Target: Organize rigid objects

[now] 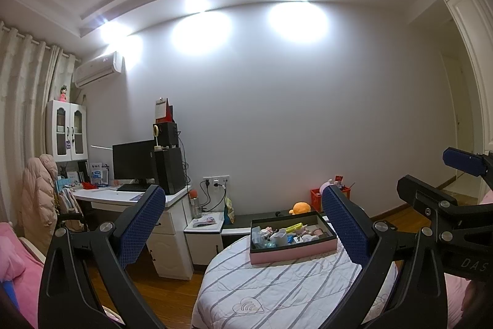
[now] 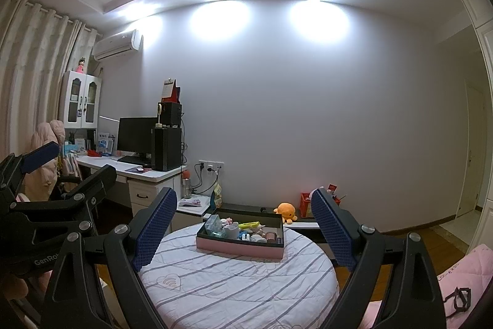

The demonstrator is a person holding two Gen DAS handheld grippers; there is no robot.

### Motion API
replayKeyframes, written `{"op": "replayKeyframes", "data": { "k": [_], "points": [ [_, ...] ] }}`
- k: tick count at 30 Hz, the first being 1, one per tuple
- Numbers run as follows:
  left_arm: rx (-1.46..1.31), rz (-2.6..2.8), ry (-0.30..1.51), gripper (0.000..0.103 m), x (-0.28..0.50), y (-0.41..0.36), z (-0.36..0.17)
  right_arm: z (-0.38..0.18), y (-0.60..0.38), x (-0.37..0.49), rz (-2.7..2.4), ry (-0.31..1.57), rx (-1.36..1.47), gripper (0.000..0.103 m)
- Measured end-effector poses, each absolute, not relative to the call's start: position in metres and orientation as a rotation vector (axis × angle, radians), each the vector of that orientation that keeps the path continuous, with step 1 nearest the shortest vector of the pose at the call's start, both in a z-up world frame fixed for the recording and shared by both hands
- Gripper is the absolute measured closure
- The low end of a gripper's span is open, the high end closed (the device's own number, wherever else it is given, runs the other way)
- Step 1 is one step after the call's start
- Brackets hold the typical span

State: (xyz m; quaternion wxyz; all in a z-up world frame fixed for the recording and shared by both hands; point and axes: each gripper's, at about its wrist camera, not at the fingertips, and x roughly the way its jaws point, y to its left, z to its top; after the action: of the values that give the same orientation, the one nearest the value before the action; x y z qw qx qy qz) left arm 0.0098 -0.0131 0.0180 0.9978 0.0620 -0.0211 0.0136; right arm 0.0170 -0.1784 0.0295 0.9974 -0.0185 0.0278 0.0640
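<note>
A pink box with a dark inside (image 1: 292, 250) (image 2: 240, 248) sits at the far side of a round surface covered with a striped white quilt (image 1: 277, 292) (image 2: 234, 289). It holds several small items, among them a white cup (image 1: 279, 237) (image 2: 231, 230) and a yellow piece (image 1: 292, 228) (image 2: 249, 225). My left gripper (image 1: 243, 221) is open and empty, held up short of the box. My right gripper (image 2: 243, 224) is open and empty too, also short of the box. Each gripper shows at the edge of the other's view.
A white desk (image 1: 123, 196) (image 2: 135, 171) with a monitor and a black computer tower stands at the left. A low white stand (image 1: 205, 225) is behind the round surface. An orange plush (image 1: 300, 207) (image 2: 286, 211) and a red basket (image 2: 306, 204) sit by the wall. Pink bedding (image 2: 462, 276) lies at the right.
</note>
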Motion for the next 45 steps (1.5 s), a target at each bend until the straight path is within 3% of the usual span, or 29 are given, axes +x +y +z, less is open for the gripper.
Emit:
{"op": "replayKeyframes", "data": {
  "k": [45],
  "points": [
    [0.129,0.028,-0.04,0.0,0.0094,-0.0139,0.0198,0.0325,-0.1803,0.0178,0.126,0.062,-0.041,0.013]
  ]
}}
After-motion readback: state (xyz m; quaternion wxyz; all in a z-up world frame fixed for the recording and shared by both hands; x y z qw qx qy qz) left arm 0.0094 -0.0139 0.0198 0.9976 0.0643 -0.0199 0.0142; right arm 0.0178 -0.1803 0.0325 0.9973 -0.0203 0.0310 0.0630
